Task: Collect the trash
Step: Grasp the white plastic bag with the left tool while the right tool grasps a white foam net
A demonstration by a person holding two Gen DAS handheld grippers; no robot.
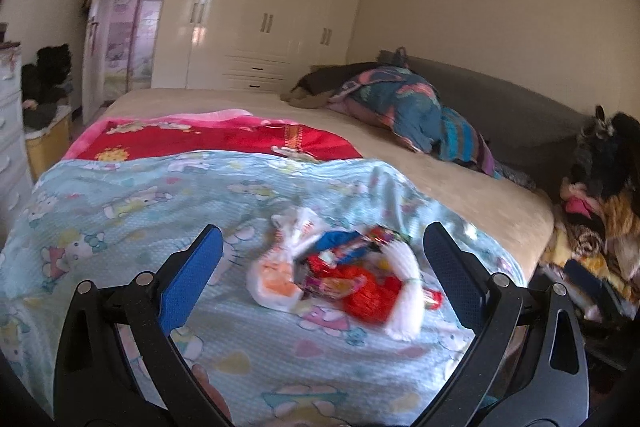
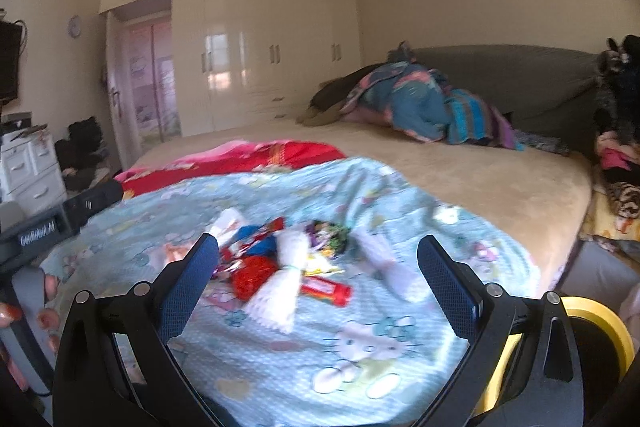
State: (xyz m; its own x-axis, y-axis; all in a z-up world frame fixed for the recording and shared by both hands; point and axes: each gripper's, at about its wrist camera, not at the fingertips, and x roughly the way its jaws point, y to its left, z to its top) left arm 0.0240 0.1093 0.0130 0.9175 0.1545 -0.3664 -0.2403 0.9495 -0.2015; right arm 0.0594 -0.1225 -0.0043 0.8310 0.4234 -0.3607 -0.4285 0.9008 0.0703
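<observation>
A pile of trash point(image 1: 344, 271) lies on the light blue cartoon-print blanket point(image 1: 160, 195) near the bed's front: a white plastic bag point(image 1: 280, 267), red wrappers point(image 1: 368, 291), a blue wrapper and white tissue point(image 1: 404, 279). My left gripper point(image 1: 322, 255) is open and empty, its blue pads on either side of the pile, just short of it. In the right wrist view the same pile point(image 2: 280, 263) lies between and just beyond my open, empty right gripper point(image 2: 318, 259). A red tube-shaped wrapper point(image 2: 326, 290) lies at the pile's near right.
A yellow bin rim point(image 2: 596, 323) shows at the lower right beside the bed. A red blanket point(image 1: 224, 143) lies behind the blue one. Bedding is heaped by the grey headboard point(image 1: 400, 99). Clothes are piled right of the bed point(image 1: 600, 211). White drawers point(image 2: 32, 167) stand at left.
</observation>
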